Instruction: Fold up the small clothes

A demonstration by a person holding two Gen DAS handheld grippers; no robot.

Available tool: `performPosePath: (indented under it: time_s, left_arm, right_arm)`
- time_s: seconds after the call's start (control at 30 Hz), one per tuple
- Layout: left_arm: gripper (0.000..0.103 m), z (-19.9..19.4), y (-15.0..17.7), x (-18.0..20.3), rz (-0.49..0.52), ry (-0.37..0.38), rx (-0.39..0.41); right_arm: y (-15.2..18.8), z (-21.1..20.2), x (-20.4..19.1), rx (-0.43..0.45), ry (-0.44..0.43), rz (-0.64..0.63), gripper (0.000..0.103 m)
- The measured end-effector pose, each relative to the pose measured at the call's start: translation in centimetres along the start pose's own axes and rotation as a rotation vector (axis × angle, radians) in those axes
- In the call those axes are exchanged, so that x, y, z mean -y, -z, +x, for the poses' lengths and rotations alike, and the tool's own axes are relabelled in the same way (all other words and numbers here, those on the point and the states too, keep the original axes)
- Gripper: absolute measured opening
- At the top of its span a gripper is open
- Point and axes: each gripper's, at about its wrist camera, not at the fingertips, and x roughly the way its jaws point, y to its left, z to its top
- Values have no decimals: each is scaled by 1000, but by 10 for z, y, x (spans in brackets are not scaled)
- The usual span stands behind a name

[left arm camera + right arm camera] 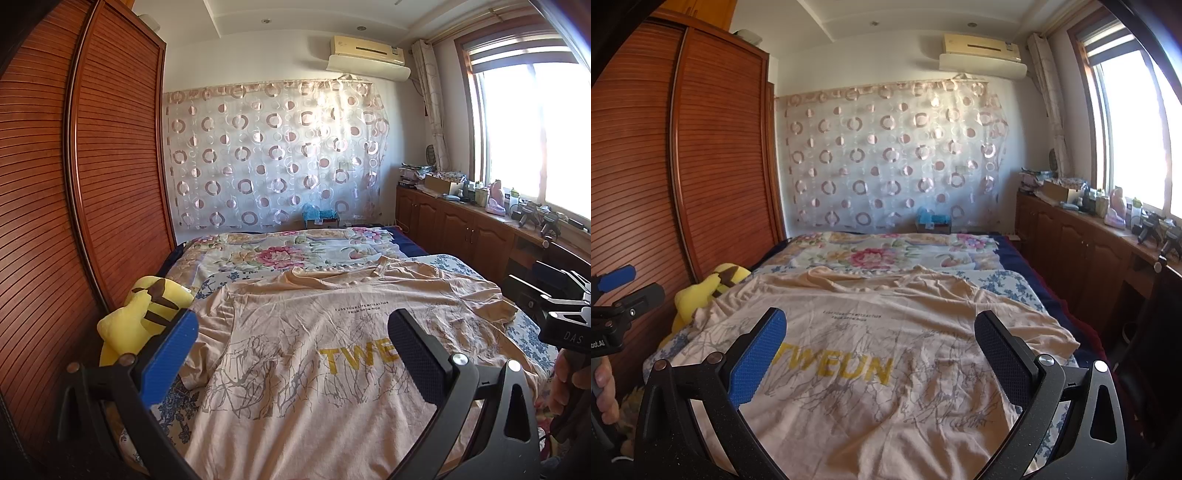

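Both grippers, left gripper (291,354) and right gripper (881,354), wide, empty; T-shirt (314,369) flat ahead.

The left gripper (291,354) and right gripper (881,354) are held level, side by side, jaws spread wide and empty. Each handle is gripped by a hand (605,391).

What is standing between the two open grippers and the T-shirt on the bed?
Nothing visible. The T-shirt lies spread flat under the open left gripper and right gripper. The yellow plush toy sits beside its left sleeve, not in the way.
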Motion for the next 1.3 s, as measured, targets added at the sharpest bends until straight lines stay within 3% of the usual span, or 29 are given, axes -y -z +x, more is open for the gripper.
performPosePath:
  time_s: [1.3]
  left_arm:
    - [103, -4, -1, 1, 3, -1, 8]
  right_arm:
    - [0, -1, 1, 4, 4, -4, 103]
